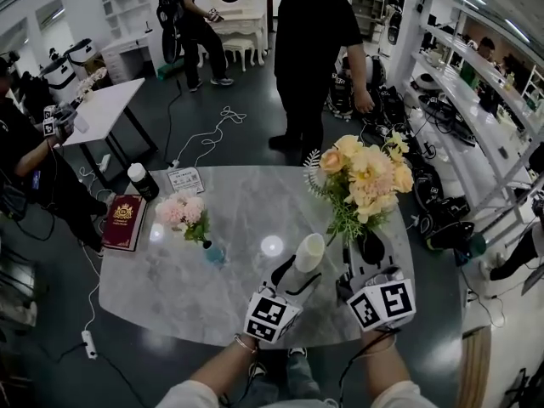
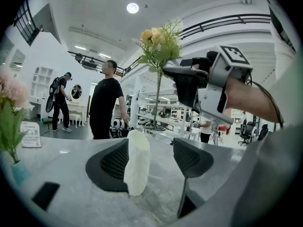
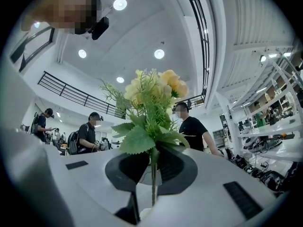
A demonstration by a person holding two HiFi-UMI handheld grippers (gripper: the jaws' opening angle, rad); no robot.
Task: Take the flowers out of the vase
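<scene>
A bunch of yellow flowers point(image 1: 367, 177) with green leaves is up in the air over the right side of the marble table point(image 1: 246, 202). My right gripper point(image 1: 365, 252) is shut on its thin stem. In the right gripper view the stem point(image 3: 152, 183) runs down between the nearly closed jaws of this gripper point(image 3: 152, 167), with the blooms point(image 3: 151, 98) above. A small white vase point(image 1: 309, 252) stands just left of the flowers. My left gripper point(image 1: 293, 272) is around it. In the left gripper view the vase point(image 2: 137, 162) leans on the left pad, with a gap to the right pad. The gripper point(image 2: 151, 157) is open.
A pink bouquet point(image 1: 183, 212) in a small teal vase stands at the table's left. A red book point(image 1: 125, 221), a dark bottle with a white cap point(image 1: 140, 181) and a printed card point(image 1: 185, 179) lie near the left edge. A person in black point(image 1: 310, 49) stands beyond the far edge.
</scene>
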